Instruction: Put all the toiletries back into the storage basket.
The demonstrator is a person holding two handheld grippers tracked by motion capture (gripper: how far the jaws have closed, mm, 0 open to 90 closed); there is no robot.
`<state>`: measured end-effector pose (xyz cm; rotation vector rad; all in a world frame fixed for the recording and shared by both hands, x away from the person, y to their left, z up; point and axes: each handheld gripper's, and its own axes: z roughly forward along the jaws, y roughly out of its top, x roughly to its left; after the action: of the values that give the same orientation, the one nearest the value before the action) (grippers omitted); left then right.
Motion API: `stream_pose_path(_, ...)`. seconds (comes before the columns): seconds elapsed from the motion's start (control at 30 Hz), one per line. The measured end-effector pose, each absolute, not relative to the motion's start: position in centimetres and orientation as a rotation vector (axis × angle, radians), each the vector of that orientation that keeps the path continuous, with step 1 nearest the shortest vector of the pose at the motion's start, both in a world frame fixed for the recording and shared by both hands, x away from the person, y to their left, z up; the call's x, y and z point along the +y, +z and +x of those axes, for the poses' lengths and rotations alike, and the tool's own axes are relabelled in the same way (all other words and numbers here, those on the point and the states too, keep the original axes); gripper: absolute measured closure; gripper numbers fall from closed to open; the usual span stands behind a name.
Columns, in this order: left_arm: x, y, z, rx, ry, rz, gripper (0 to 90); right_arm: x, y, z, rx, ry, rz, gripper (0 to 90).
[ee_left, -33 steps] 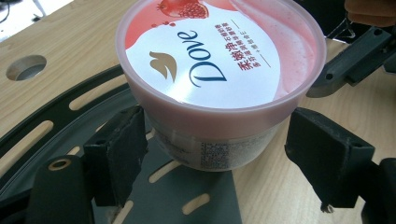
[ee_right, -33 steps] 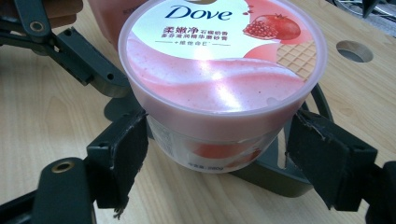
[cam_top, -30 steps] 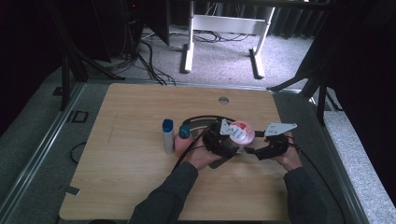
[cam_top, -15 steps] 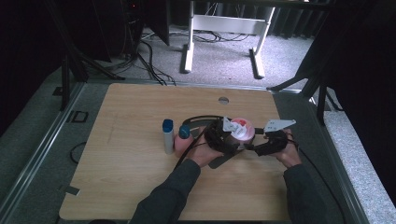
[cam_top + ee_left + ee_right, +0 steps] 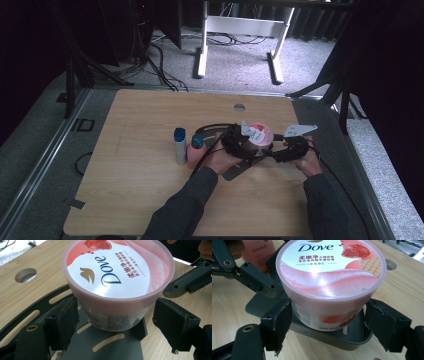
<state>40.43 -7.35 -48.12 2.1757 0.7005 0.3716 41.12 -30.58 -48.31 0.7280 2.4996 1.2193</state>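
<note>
The pink tub is seen standing on a dark tray at the table's right. It is flanked by both grippers, left and right, jaws spread, not clamped. Smooth, rigid plastic is judged slippery; the wall below the lid should be gripped.

A round pink Dove tub stands upright, its lid closed, right of centre in the high view and filling the upper middle of both gripper views. The lid carries a white label with the brand name, Chinese lettering, a pomegranate and a waffle cone over a pink swirl. Its base sits in a dark grey slotted tray on the wooden counter.
</note>
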Motion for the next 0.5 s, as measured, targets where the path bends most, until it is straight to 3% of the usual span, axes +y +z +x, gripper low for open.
stream_pose_path(0.5,-8.0,-49.5,41.8,0.731,0.34,2.203,21.2,-30.4,-49.4,42.2,2.516,1.151,0.799,22.5)
